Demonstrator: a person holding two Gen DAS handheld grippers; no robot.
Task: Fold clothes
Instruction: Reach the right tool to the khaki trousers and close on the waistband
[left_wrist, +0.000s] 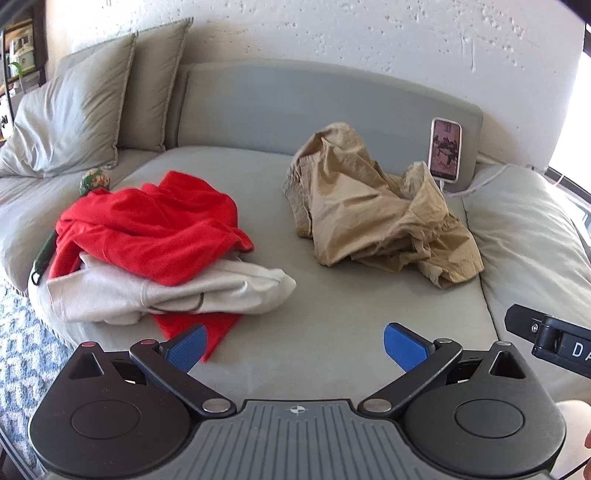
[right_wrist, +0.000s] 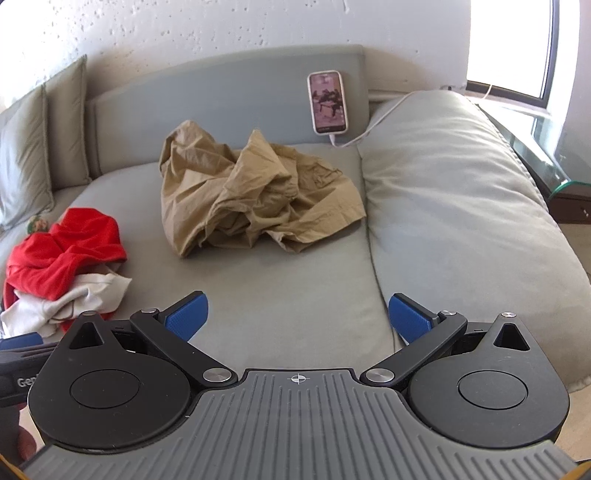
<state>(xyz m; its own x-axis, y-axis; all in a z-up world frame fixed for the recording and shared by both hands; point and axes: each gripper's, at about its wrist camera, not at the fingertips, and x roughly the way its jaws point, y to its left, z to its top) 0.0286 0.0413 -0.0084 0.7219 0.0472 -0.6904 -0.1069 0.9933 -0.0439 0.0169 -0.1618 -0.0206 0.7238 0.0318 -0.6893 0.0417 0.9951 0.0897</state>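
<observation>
Only broken writing can be read: "DA" on the other gripper's body in the left view, "Gen" in the right view. Three garments lie on the grey sofa (left_wrist: 332, 306): one crumpled tan garment (left_wrist: 376, 206) in the middle, one red garment (left_wrist: 147, 225) on one white garment (left_wrist: 166, 295) near the left edge; one phone (left_wrist: 446, 149) leans on the backrest; the left gripper (left_wrist: 295, 345) and right gripper (right_wrist: 298, 315) hover with jaws spread wide, holding nothing.

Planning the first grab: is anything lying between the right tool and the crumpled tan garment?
Nothing visible. Bare grey cushion runs from the open right tool to the tan garment. The red garment lies off to the left, the phone behind.
</observation>
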